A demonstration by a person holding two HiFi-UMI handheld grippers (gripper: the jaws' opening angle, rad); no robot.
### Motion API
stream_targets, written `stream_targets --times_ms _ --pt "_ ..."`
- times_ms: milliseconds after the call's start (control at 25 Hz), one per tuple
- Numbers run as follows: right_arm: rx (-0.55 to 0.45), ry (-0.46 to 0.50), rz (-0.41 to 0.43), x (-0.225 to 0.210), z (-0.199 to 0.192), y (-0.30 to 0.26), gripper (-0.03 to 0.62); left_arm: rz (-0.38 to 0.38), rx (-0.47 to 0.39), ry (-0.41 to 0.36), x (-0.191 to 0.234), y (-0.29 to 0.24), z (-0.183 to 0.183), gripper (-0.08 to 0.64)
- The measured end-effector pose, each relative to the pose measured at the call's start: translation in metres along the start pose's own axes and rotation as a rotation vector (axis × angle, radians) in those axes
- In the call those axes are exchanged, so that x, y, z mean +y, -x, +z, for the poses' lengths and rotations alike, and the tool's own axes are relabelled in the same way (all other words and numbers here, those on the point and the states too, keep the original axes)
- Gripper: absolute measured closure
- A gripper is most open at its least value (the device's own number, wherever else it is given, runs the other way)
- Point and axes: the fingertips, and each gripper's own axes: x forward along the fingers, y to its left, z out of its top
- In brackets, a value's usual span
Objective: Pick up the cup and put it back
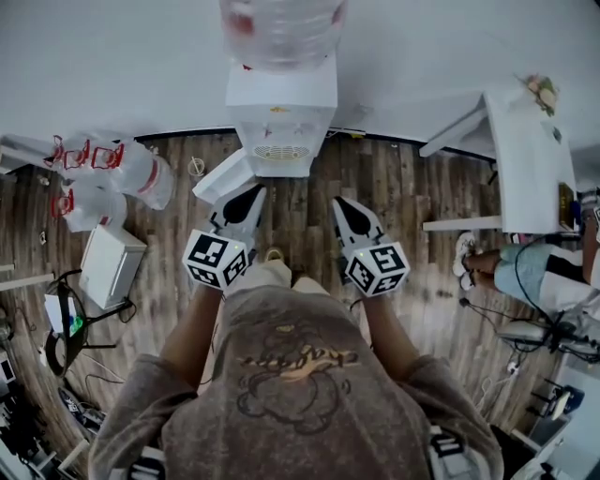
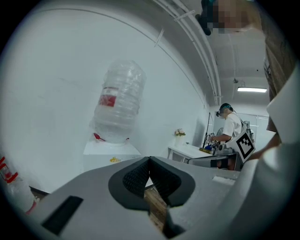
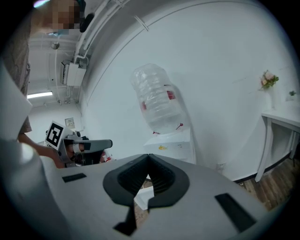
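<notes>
Over the plank floor (image 1: 403,192) by a water dispenser (image 1: 281,117), left gripper (image 1: 251,195) and right gripper (image 1: 343,206) show jaws pressed together.

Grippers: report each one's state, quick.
Left gripper: closed, holding nothing.
Right gripper: closed, holding nothing.

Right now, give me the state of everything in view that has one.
left gripper, shut, empty
right gripper, shut, empty
water bottle, upside down on the dispenser
dispenser, upright against the wall
spare bottles, lying on the floor
cup, not in view
</notes>
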Motion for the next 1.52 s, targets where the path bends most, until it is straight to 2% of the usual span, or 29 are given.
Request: stream_targets --times_ms 200,640,1040,1520 --pt "0.008 0.009 0.001 -0.005 -0.007 -0.017 0.591 -0.022 0.023 -0.003 0.012 -0.014 -0.009 0.557" --pt "0.017 0.012 0.032 -0.034 -0.055 -0.052 0.591 0.040 0.026 0.042 0.045 -0.038 -0.069 0.557" --pt "0.019 0.025 0.041 -0.077 -0.136 -0.098 0.591 0.057 0.008 0.049 0.095 -0.074 -0.159 0.557" --pt "0.001 0.030 0.053 -0.147 -0.257 -0.177 0.591 0.058 -0.012 0.053 0.158 -0.135 -0.287 0.557"
